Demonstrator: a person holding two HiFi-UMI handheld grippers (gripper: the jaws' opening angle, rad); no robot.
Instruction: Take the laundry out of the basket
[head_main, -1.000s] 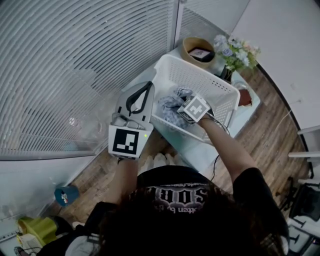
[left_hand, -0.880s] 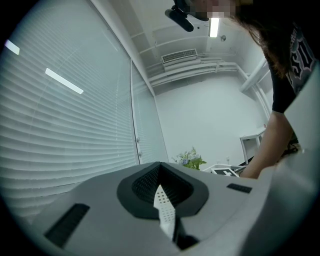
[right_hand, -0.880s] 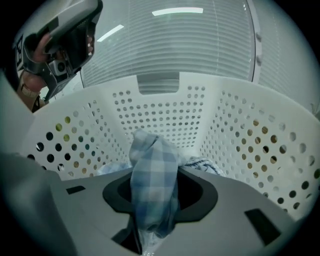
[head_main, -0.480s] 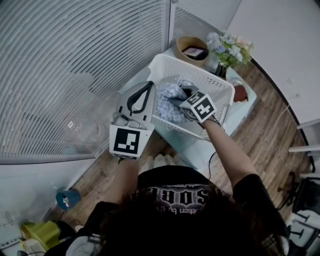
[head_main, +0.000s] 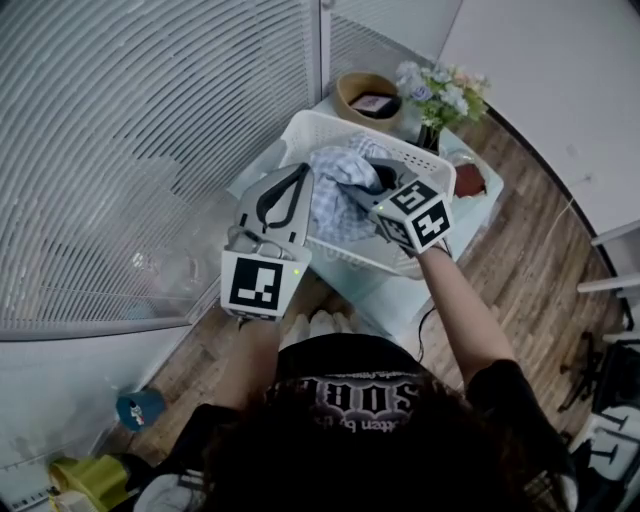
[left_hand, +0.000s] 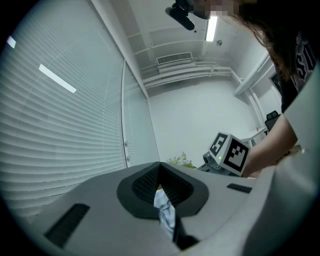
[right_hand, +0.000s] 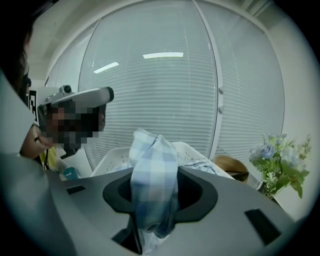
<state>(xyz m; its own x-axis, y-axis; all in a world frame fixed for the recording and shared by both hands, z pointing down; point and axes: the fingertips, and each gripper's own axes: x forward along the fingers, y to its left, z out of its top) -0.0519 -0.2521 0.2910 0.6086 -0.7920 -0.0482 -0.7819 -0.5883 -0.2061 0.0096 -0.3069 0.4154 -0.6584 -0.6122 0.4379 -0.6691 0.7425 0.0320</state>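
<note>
**A:** Two grippers are counted nearest the body. How are they set?

**B:** The left gripper's (left_hand: 160, 172) jaws are brought together at the tips. A sliver of pale fabric is seen in the slit behind them, and it cannot be settled whether it is nipped or only seen through the gap. The right gripper's (head_main: 383, 182) jaws are closed part-way on one checked cloth (right_hand: 154, 170). The cloth is bunched between them and held above the one white basket (head_main: 352, 258), with its loose end hanging toward the inside.

**A:** What could be spoiled from here?

**B:** Only a gathered fold is pinched, so the cloth could be lost if it is jerked upward. The hanging end could also be caught on the rim or under other laundry. In that case the light basket would probably be dragged across the one desk (head_main: 385, 295).

**A:** And what is counted farther off?

**B:** At least one more piece (right_hand: 197, 161), white with a print, is seen lying in the basket, so the job is judged unfinished. Beyond it, one round bowl (head_main: 367, 95) and one bunch of flowers (head_main: 438, 85) are stood just beside the far rim. Either could be knocked if the basket is shoved that way.
</note>
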